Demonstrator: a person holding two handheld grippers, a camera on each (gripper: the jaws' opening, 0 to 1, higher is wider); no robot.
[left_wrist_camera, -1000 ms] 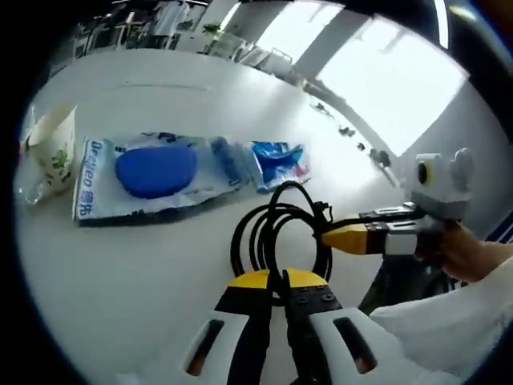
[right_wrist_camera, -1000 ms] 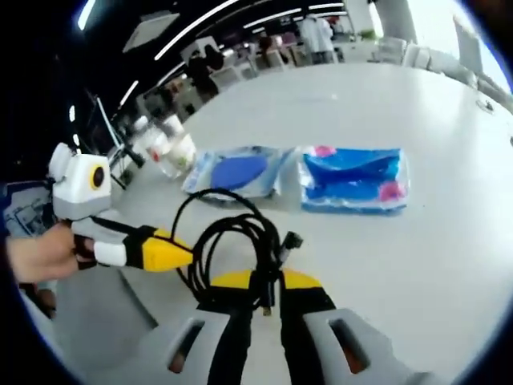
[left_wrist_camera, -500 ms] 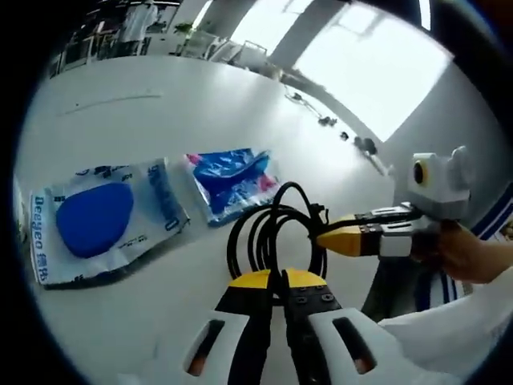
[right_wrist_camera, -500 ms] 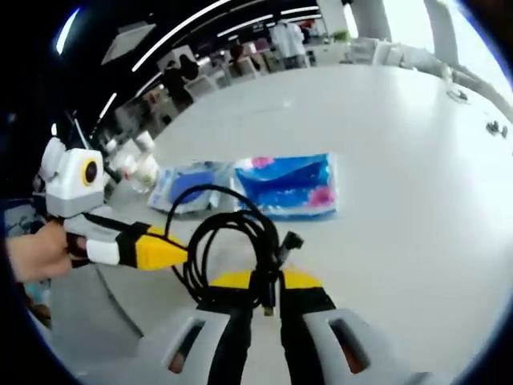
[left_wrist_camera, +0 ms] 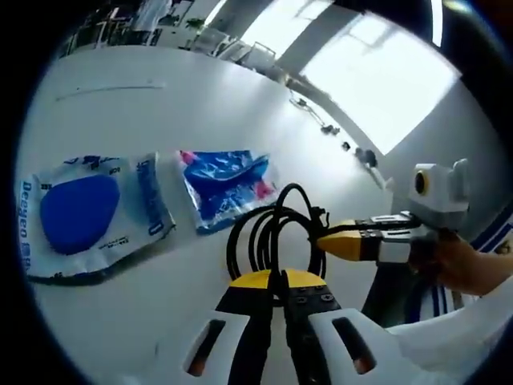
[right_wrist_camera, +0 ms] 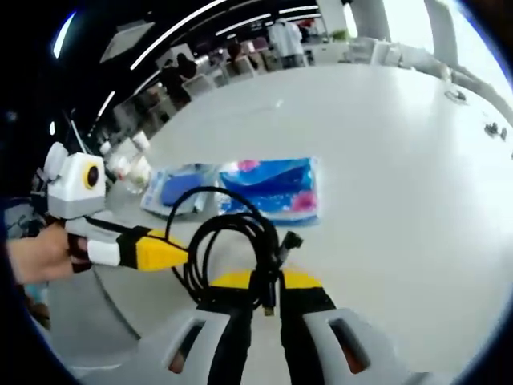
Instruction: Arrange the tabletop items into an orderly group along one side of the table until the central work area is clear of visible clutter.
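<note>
A coiled black cable (left_wrist_camera: 272,228) hangs above the white table (left_wrist_camera: 160,104), held by both grippers. My left gripper (left_wrist_camera: 279,277) is shut on the coil's near side. My right gripper (left_wrist_camera: 325,238) reaches in from the right, shut on the coil's right edge by its plug. In the right gripper view the cable (right_wrist_camera: 228,241) rises from my right gripper (right_wrist_camera: 265,281), and the left gripper (right_wrist_camera: 186,255) pinches its left side. A clear packet with a blue oval pad (left_wrist_camera: 80,212) and a blue tissue pack (left_wrist_camera: 224,186) lie side by side beyond the coil.
The tissue pack (right_wrist_camera: 272,190) and the pad packet (right_wrist_camera: 176,189) sit mid-table in the right gripper view, with paper cups (right_wrist_camera: 136,164) behind them to the left. A person's hand (right_wrist_camera: 44,253) holds the left gripper. Chairs and people stand beyond the table's far edge.
Both views have swung, so the two packets sit differently in frame and the cup has left the left gripper view. Both grippers keep their hold on the cable.
</note>
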